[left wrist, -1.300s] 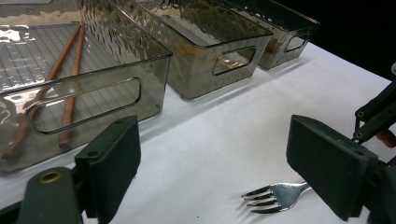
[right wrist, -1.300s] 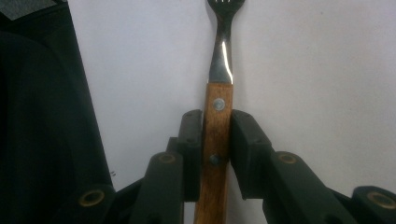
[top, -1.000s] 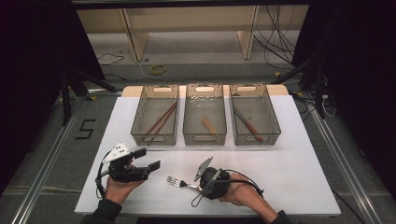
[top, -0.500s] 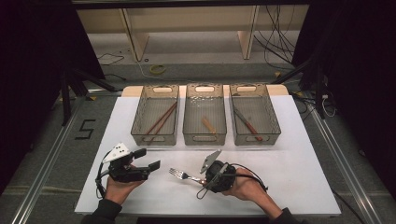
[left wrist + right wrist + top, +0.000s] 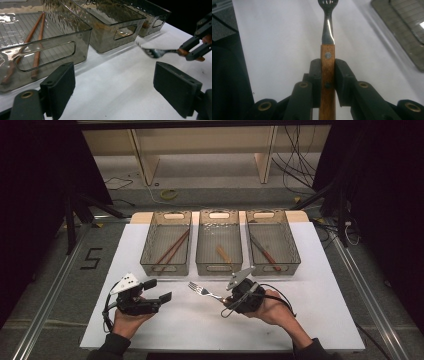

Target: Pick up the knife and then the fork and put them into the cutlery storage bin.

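Observation:
A fork with a wooden handle hangs above the white table, tines pointing left. My right gripper is shut on its handle; in the right gripper view the pads press the wooden handle from both sides. The fork also crosses the left gripper view, held by the right gripper at the far right. My left gripper rests low at the front left, jaws wide open with nothing between its fingers.
Three smoky clear bins stand in a row at the back: the left bin holds brown chopsticks, the middle bin a small wooden piece, the right bin a utensil with a wooden handle. White table surface lies in front.
My right gripper has lifted the fork off the table and carried it a little right and towards the bins. The left gripper has stayed put.

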### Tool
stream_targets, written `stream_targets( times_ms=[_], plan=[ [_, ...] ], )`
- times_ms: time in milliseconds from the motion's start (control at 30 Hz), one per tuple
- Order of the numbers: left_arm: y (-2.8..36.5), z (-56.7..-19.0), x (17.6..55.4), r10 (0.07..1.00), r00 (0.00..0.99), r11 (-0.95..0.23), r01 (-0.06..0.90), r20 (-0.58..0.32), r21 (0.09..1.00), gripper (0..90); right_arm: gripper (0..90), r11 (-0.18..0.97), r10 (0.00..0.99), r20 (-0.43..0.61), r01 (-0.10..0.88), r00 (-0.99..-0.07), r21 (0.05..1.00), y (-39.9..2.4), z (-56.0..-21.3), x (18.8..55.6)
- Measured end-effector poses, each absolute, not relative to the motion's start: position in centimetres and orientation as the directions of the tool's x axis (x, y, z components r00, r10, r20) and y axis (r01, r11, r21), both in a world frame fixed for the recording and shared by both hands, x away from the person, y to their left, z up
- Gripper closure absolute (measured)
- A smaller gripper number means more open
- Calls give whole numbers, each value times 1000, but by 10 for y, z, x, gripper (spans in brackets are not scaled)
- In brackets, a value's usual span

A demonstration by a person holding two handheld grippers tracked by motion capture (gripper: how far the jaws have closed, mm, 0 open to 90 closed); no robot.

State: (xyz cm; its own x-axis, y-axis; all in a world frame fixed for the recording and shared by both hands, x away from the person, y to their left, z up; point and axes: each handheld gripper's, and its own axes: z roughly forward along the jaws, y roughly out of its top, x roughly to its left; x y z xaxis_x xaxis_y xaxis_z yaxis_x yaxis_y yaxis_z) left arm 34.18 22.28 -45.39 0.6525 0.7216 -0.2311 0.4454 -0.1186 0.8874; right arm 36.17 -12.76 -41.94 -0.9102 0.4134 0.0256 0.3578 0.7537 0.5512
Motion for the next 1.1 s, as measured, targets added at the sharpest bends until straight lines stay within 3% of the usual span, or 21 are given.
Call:
stream_targets(
  times_ms=[1100],
  plan=[
    [223,-454,342,723,651,-117,446,-232,888,175,775,583,598,11,445,-801,680,-189,-379,402]
  ],
)
